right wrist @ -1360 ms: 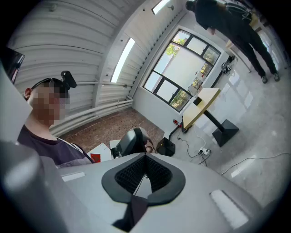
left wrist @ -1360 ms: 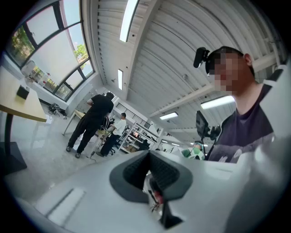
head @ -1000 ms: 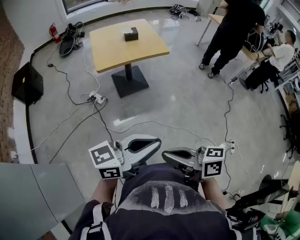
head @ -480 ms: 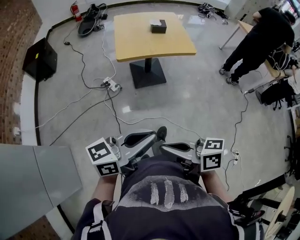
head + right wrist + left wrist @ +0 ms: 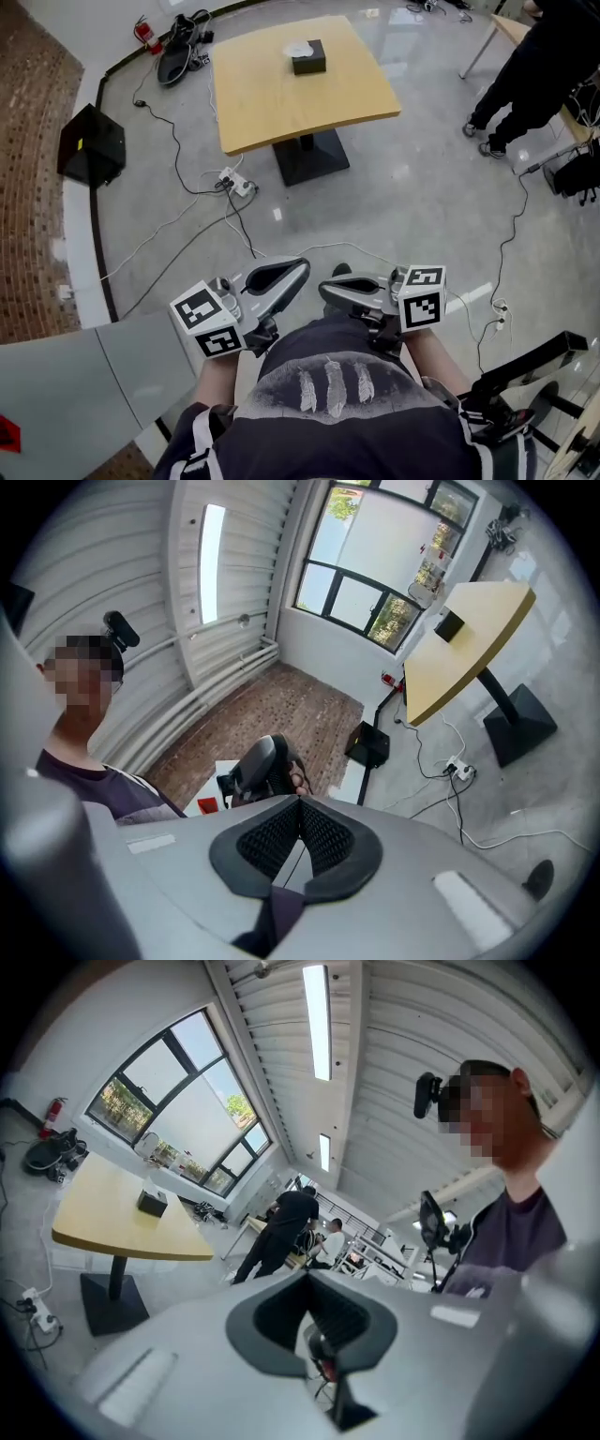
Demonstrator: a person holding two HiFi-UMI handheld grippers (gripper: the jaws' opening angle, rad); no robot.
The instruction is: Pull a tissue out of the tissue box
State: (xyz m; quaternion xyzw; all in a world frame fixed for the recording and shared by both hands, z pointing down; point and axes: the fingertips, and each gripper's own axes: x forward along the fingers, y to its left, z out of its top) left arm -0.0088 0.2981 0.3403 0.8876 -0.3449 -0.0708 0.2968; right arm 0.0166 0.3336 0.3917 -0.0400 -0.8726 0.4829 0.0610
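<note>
A black tissue box (image 5: 307, 60) with a white tissue sticking out of its top stands near the far edge of a square wooden table (image 5: 281, 103). It is several steps ahead of me. Both grippers are held close to my torso, far from the box. The left gripper (image 5: 298, 269) is shut and empty, and so is the right gripper (image 5: 328, 287). Their tips point toward each other. The left gripper view shows the box (image 5: 151, 1203) on the table (image 5: 112, 1232) beyond its shut tips (image 5: 307, 1279). The right gripper view shows the box (image 5: 450, 625) small and far beyond its shut tips (image 5: 300, 803).
A power strip (image 5: 234, 182) and several cables lie on the grey floor in front of the table's black base (image 5: 309, 155). A black case (image 5: 91, 145) stands at the left by the brick strip. A person in black (image 5: 544, 56) stands at the right. A grey panel (image 5: 75, 384) is at my lower left.
The table and tissue box have grown nearer and shifted in the head view as I walk toward them. Both grippers stay shut and close to my torso.
</note>
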